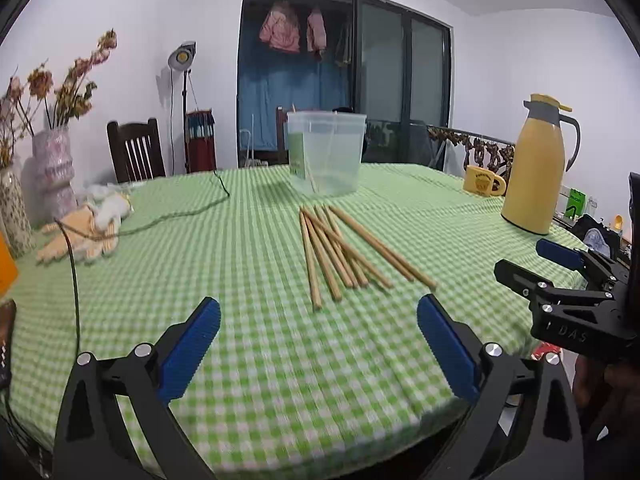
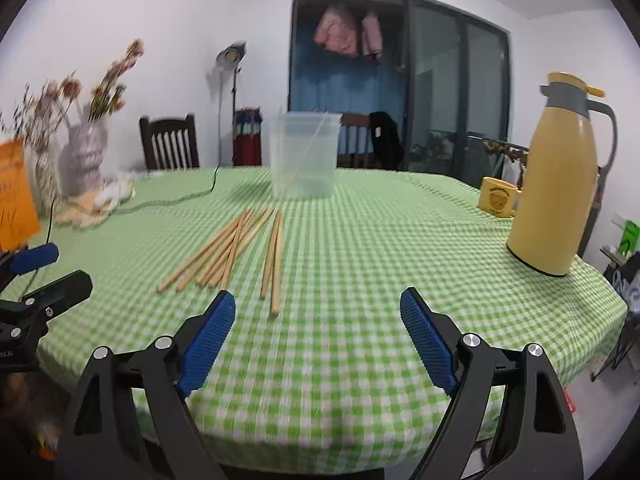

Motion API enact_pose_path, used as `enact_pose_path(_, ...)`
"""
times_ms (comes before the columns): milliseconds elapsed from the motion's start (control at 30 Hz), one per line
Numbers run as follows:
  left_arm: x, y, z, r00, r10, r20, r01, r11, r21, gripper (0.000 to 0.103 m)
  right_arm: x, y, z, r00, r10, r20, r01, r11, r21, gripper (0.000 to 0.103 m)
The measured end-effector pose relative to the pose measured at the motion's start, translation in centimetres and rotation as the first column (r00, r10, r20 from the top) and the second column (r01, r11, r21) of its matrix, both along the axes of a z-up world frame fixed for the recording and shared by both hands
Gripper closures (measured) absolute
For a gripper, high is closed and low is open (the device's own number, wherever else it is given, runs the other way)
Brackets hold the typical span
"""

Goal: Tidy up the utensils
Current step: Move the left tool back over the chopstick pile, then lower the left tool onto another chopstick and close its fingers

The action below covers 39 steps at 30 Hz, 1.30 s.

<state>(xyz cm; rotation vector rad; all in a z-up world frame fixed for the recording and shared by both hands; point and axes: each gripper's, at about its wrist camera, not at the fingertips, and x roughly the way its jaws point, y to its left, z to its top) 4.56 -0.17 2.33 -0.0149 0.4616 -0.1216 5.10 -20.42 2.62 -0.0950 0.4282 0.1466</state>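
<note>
Several wooden chopsticks (image 1: 340,252) lie fanned on the green checked tablecloth (image 1: 240,264); they also show in the right wrist view (image 2: 236,248). A clear plastic container (image 1: 326,152) stands behind them with one chopstick leaning inside; it also shows in the right wrist view (image 2: 304,156). My left gripper (image 1: 319,310) is open and empty, just short of the near chopstick ends. My right gripper (image 2: 317,304) is open and empty, near the right-hand pair of chopsticks. The right gripper also shows at the right edge of the left wrist view (image 1: 520,260).
A yellow thermos jug (image 2: 560,184) and a yellow mug (image 2: 498,198) stand at the right. Work gloves (image 1: 80,236), a thin cable (image 1: 168,216) and vases with dried flowers (image 1: 52,168) are at the left. Chairs stand behind the table.
</note>
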Motion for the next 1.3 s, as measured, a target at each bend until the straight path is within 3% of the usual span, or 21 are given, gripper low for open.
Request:
enact_pose_path(133, -0.3, 0.5, -1.1, 0.999, 0.021, -0.036, -0.023, 0.998, -0.054, 0.007, -0.5, -0.1, -0.8, 1.000, 0.007, -0.030, -0.007, 1.000, -0.007, 0.022)
enact_pose_path(267, -0.5, 0.2, -1.2, 1.000, 0.029, -0.011, -0.029, 0.999, -0.021, 0.007, -0.6, 0.0, -1.5, 0.998, 0.012, -0.060, -0.013, 1.000, -0.018, 0.022)
enact_pose_path(833, 0.7, 0.7, -1.4, 0.998, 0.023, -0.052, -0.025, 0.998, -0.049, 0.008, 0.4, 0.5, -1.8, 0.995, 0.039, -0.087, -0.041, 0.999, -0.021, 0.022)
enact_pose_path(1167, 2.8, 1.4, -1.9, 0.998, 0.039, -0.059, -0.038, 0.999, 0.013, 0.007, 3.5, 0.7, -2.6, 0.990, 0.017, -0.138, -0.018, 1.000, -0.006, 0.022)
enact_pose_path(1300, 4.4, 1.9, -2.4, 0.994, 0.050, -0.101, -0.048, 0.999, 0.018, 0.007, 4.7, 0.9, -2.4, 0.987, 0.025, -0.160, -0.026, 1.000, -0.001, 0.022)
